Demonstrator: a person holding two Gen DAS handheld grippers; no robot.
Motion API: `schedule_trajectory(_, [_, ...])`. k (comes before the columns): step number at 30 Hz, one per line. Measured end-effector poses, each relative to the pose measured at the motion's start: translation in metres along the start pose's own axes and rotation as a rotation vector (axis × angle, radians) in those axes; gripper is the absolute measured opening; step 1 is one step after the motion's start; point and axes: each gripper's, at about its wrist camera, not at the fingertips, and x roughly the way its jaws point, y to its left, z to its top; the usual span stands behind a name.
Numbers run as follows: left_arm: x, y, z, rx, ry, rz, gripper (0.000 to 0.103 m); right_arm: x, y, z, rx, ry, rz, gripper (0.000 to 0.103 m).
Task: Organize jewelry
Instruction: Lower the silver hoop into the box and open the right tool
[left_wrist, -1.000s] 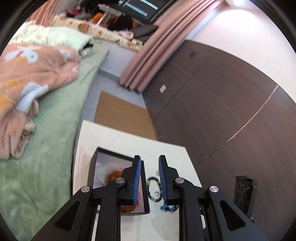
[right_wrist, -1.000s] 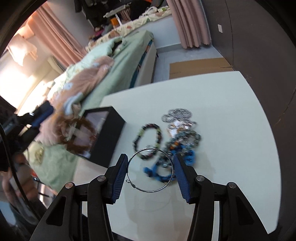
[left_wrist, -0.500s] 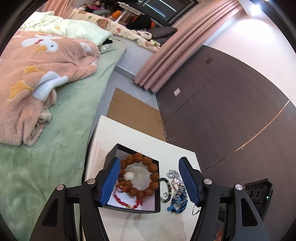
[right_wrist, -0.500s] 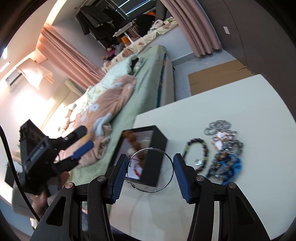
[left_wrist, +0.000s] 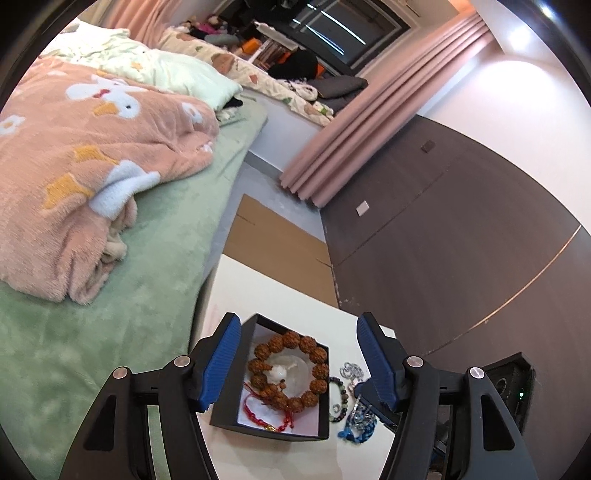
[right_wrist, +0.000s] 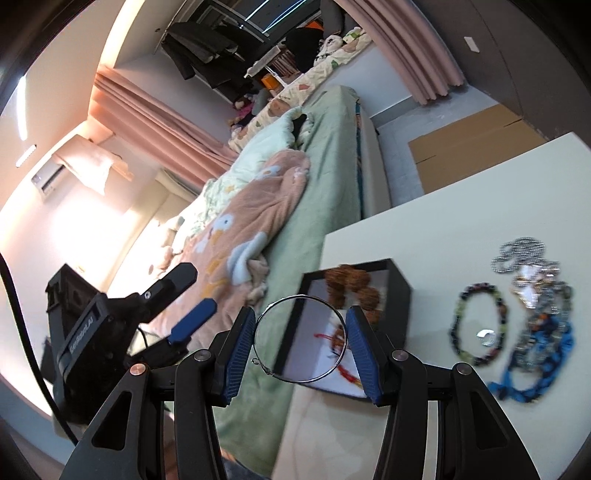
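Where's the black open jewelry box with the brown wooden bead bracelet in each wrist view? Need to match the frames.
Left wrist: black open jewelry box sits bottom centre on the white table, framed by the open left gripper.
Right wrist: the box is centre, partly behind the thin silver wire hoop gripped by the right gripper.
Shared landmark: the dark beaded bracelet lying just right of the box.
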Motion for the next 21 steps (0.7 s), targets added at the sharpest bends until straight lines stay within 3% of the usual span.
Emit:
schedule_trajectory(1, [-0.001, 0.001, 0.001, -0.002, -0.003, 0.004, 0.066, 0.004, 0.001, 0.000, 0.007, 0.005, 0.005, 0.052])
schedule_trajectory(3, [0.000, 0.004, 0.002, -0.006, -0.003, 0.011, 0.066, 0.013, -0.001, 0.000, 0.035, 0.035, 0.006, 0.063])
schedule_trajectory(4, [0.001, 0.006, 0.003, -0.008, -0.001, 0.013, 0.066, 0.019, -0.004, 0.000, 0.056, 0.061, 0.010, 0.072])
schedule_trajectory(5, [0.002, 0.007, 0.003, -0.009, 0.003, 0.016, 0.066, 0.021, -0.006, 0.000, 0.072, 0.069, 0.008, 0.074])
schedule_trajectory(11, [0.004, 0.006, 0.003, -0.023, 0.015, 0.013, 0.066, 0.004, -0.023, 0.003, 0.123, 0.048, -0.029, 0.075])
schedule_trajectory(21, [0.013, -0.019, -0.011, 0.048, 0.057, -0.009, 0.066, -0.047, -0.052, 0.005, 0.174, -0.006, -0.133, 0.076])
